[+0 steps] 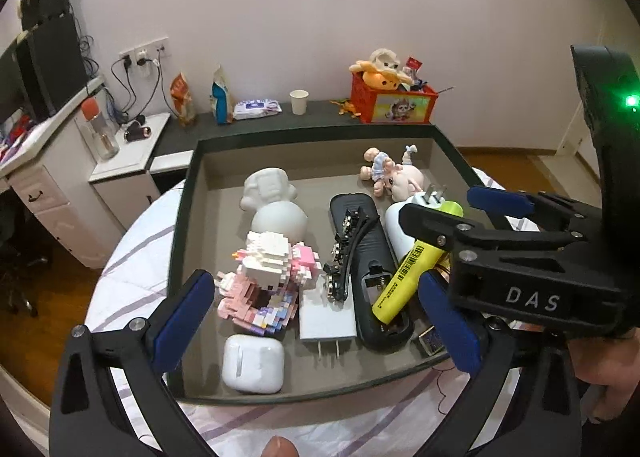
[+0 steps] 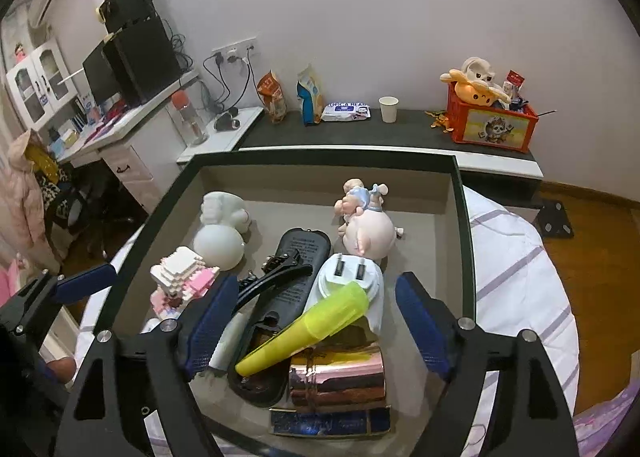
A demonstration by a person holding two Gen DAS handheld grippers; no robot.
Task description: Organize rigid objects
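A dark-rimmed tray [image 1: 188, 217] [image 2: 464, 225] on the bed holds several rigid objects: a yellow highlighter [image 1: 412, 269] [image 2: 308, 329] lying on a black remote [image 1: 360, 257] [image 2: 300, 253], a black hair clip [image 1: 348, 253], a white plaster figure [image 1: 276, 205], a pink-white brick figure [image 1: 268, 277], white chargers [image 1: 326, 317], a white case [image 1: 253, 363], a pig doll [image 2: 368, 233] and a copper-coloured roll [image 2: 336, 381]. My left gripper [image 1: 316, 321] is open above the tray's near side. My right gripper [image 2: 312, 321] is open, its pads either side of the highlighter, and it also shows in the left wrist view [image 1: 456, 213].
A dark shelf [image 2: 400, 133] behind the tray carries a paper cup [image 2: 389, 109], wipes, snack bags and an orange toy crate [image 2: 492, 125]. A white desk with a monitor stands at left. Striped bedding [image 2: 520, 277] surrounds the tray.
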